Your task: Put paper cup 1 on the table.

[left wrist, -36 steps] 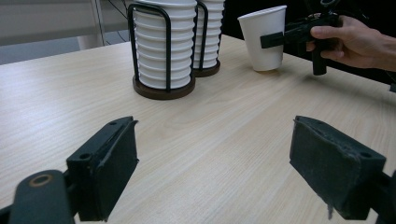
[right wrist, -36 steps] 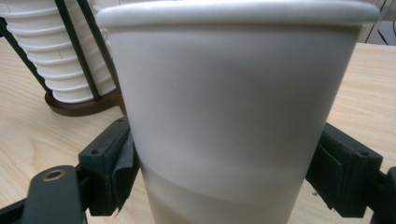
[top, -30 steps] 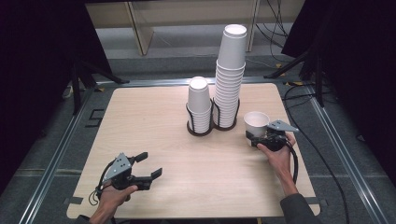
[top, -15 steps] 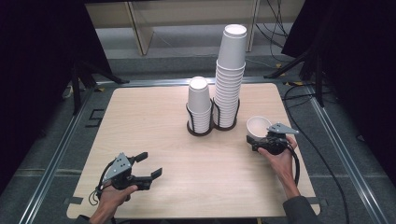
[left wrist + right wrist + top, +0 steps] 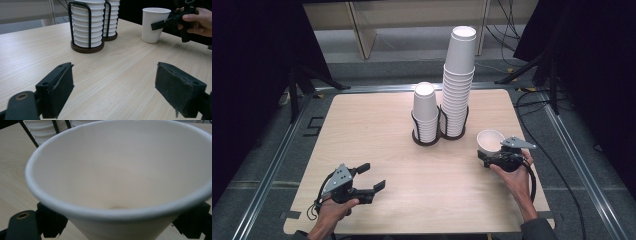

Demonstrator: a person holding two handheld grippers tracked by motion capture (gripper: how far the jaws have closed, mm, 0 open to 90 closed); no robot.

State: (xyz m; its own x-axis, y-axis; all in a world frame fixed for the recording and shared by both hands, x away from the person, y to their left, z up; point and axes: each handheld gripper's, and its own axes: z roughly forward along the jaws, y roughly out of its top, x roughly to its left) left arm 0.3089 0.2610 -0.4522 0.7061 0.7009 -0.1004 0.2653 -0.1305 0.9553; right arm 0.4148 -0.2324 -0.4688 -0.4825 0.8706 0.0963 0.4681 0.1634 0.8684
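Right hand-held gripper (image 5: 490,156) pinches paper cup (image 5: 490,141), centre-right: light, thin-walled, crushable; grip low, gently. Left hand-held gripper (image 5: 371,176) spread, empty.

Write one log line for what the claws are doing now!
right claw: shut on paper cup | left claw: open, holding nothing | stacks: in holders

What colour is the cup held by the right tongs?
White cup, inside and out; the left gripper view shows it best.
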